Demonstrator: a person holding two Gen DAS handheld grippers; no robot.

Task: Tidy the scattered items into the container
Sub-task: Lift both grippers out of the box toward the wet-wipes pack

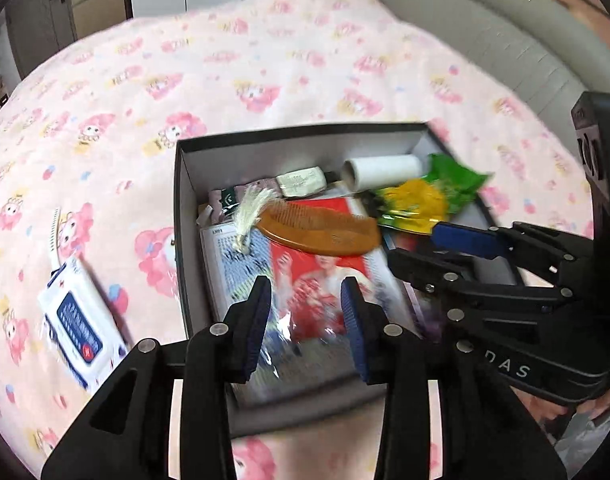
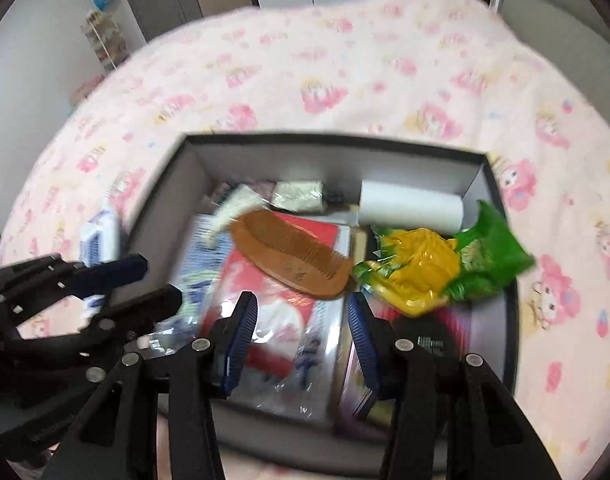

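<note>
A black box [image 1: 305, 132] with a grey inside sits on the bed. In it lie a wooden comb [image 1: 325, 232] with a white tassel, a white roll [image 1: 385, 172], a green and yellow snack packet [image 1: 429, 196], a small pale packet [image 1: 301, 182] and a glossy red print [image 1: 317, 280]. My left gripper [image 1: 307, 320] hovers open over the box's near part, with nothing between its pads. My right gripper [image 2: 301, 340] also stands open and empty above the box [image 2: 329, 140]. It hangs near the comb [image 2: 289, 260] and the snack packet [image 2: 433, 268].
A white and blue pack [image 1: 77, 328] lies on the pink patterned bedspread [image 1: 265, 60] left of the box, with a thin white toothed item [image 1: 56, 236] beside it. A grey padded edge [image 1: 485, 40] borders the bed at the right. Cabinets stand beyond the bed.
</note>
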